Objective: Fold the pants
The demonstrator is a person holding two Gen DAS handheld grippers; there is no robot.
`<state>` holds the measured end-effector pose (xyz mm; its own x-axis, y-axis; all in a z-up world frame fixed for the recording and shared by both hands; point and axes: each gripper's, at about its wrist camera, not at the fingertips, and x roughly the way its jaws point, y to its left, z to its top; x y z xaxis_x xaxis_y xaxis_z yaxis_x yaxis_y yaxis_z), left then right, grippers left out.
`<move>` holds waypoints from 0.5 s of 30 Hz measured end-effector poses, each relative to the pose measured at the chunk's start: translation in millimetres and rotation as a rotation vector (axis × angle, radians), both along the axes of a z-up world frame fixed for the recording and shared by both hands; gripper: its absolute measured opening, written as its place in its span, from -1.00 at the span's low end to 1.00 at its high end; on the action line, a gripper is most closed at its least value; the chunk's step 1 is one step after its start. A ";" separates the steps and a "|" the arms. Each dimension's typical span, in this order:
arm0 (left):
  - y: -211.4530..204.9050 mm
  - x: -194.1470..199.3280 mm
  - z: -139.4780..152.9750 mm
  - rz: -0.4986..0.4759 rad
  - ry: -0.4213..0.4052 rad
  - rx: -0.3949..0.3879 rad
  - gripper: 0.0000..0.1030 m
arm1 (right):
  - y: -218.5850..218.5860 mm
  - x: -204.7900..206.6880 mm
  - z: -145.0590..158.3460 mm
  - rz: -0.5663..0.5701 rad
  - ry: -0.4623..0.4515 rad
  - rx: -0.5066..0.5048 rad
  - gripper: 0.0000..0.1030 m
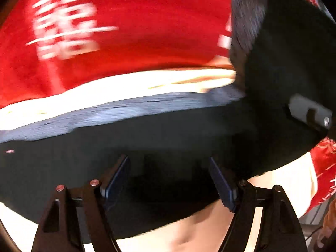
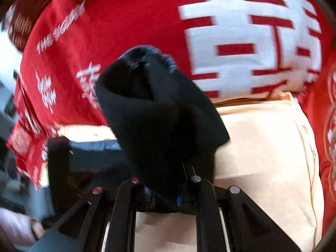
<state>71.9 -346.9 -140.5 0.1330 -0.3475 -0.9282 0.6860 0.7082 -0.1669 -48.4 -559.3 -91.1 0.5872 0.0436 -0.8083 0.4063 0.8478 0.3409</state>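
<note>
The black pants (image 1: pixel 147 138) lie across a cream sheet on the bed. In the left wrist view my left gripper (image 1: pixel 170 180) is open, its blue-padded fingers (image 1: pixel 117 180) spread wide over the near edge of the pants. In the right wrist view my right gripper (image 2: pixel 166 187) is shut on a bunched part of the black pants (image 2: pixel 159 109), which stands up in a lifted fold in front of the camera. This lifted part and the right gripper's grey body (image 1: pixel 310 111) show at the right of the left wrist view. Both views are motion-blurred.
A red quilt with white characters (image 2: pixel 241 42) covers the far part of the bed and also shows in the left wrist view (image 1: pixel 126 31). The cream sheet (image 2: pixel 262 157) lies bare to the right. Red patterned cloth (image 2: pixel 329 136) borders the right edge. Room clutter shows at far left.
</note>
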 end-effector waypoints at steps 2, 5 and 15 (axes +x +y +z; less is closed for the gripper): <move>31.4 20.2 1.0 0.032 -0.013 0.034 0.51 | 28.9 16.5 -4.7 0.040 0.041 -0.051 -0.72; 81.4 47.2 -2.2 0.096 -0.030 0.093 0.51 | 76.4 41.9 -23.2 0.096 0.119 -0.139 -0.71; 179.2 88.3 -23.2 0.189 -0.005 0.146 0.51 | 184.6 81.0 -97.8 0.128 0.337 -0.432 -0.32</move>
